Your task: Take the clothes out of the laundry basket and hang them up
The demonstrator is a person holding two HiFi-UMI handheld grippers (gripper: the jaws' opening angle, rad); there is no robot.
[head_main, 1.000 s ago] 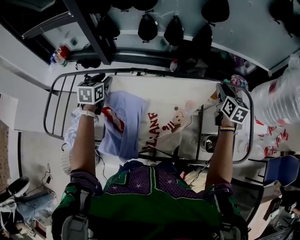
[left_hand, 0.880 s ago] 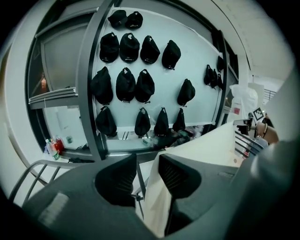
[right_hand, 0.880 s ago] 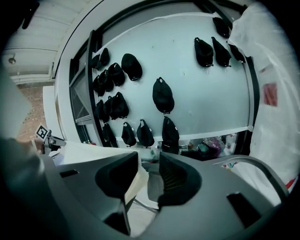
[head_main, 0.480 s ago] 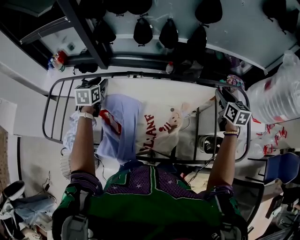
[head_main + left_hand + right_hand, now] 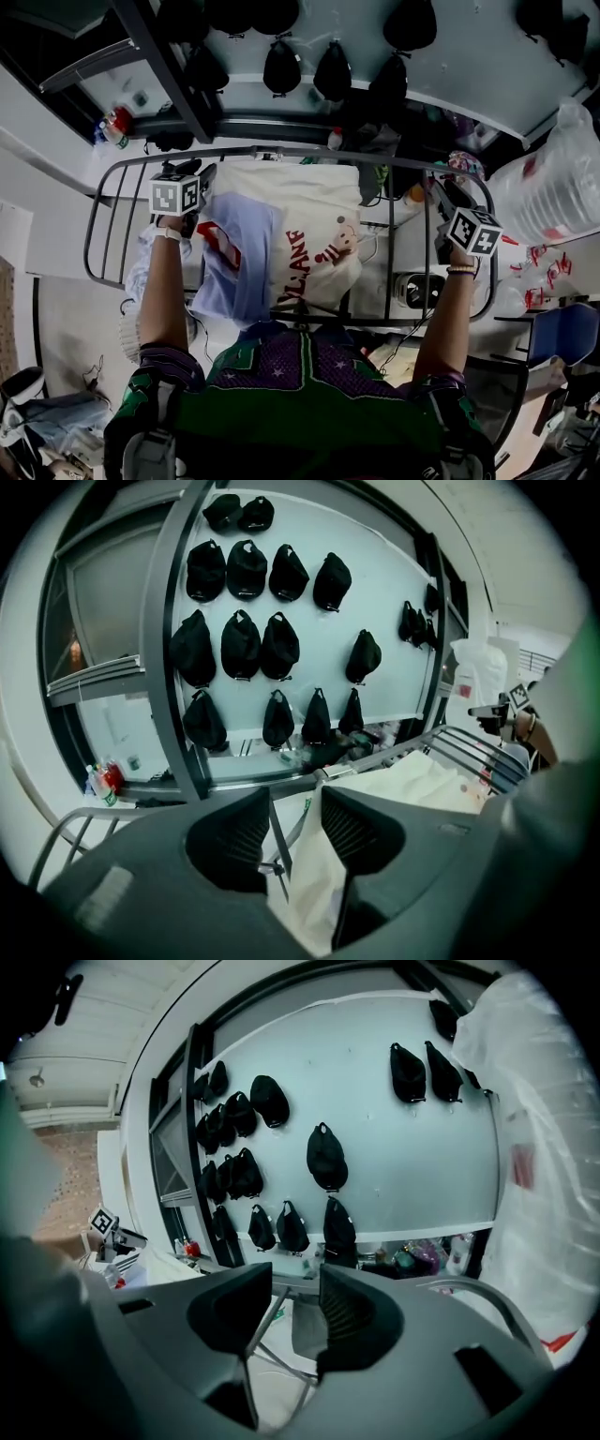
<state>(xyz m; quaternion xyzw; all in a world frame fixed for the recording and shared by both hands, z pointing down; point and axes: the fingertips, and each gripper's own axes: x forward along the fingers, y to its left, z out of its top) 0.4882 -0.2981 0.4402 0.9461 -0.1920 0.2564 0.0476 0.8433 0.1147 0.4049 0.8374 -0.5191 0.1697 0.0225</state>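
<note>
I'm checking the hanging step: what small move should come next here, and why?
Probably draw the left gripper back off the cream T-shirt. Its jaws have just been opening, with the shirt's edge loose between them, and the shirt already lies draped over the drying rack; the right gripper's jaws, just opened too, hold nothing.

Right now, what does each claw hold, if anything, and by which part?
Nothing is gripped. The left claw, just opening, has an edge of the cream shirt loose between its jaws; the right claw, just opened, is empty.

Black caps (image 5: 241,644) hang on a pale wall (image 5: 384,564) behind a dark post (image 5: 172,66).
</note>
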